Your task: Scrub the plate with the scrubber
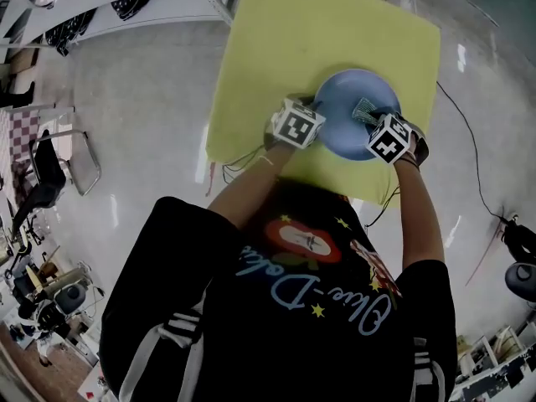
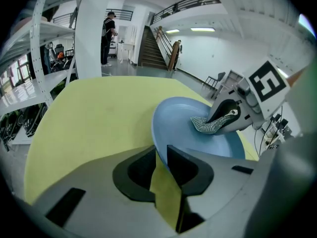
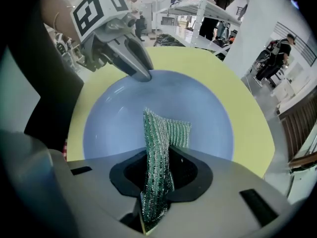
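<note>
A blue plate [image 1: 347, 99] [image 3: 119, 113] lies on the yellow table [image 1: 268, 57]. My left gripper [image 1: 321, 125] [image 2: 161, 165] has its jaws closed over the plate's [image 2: 181, 115] near-left rim; in the right gripper view its fingertips [image 3: 142, 73] pinch that rim. My right gripper [image 1: 369, 121] [image 3: 157, 182] is shut on a green mesh scrubber [image 3: 166, 133] and points steeply down. The scrubber's free end rests on the inside of the plate, right of centre. In the left gripper view the scrubber [image 2: 204, 126] lies flat against the plate under the right gripper [image 2: 210, 124].
The yellow table stands on a pale glossy floor. White shelving [image 1: 109, 11] runs along the upper left, with a chair [image 1: 59, 162] below it. Cables [image 1: 469, 141] trail over the floor at the right. People stand far off in the background [image 2: 108, 31].
</note>
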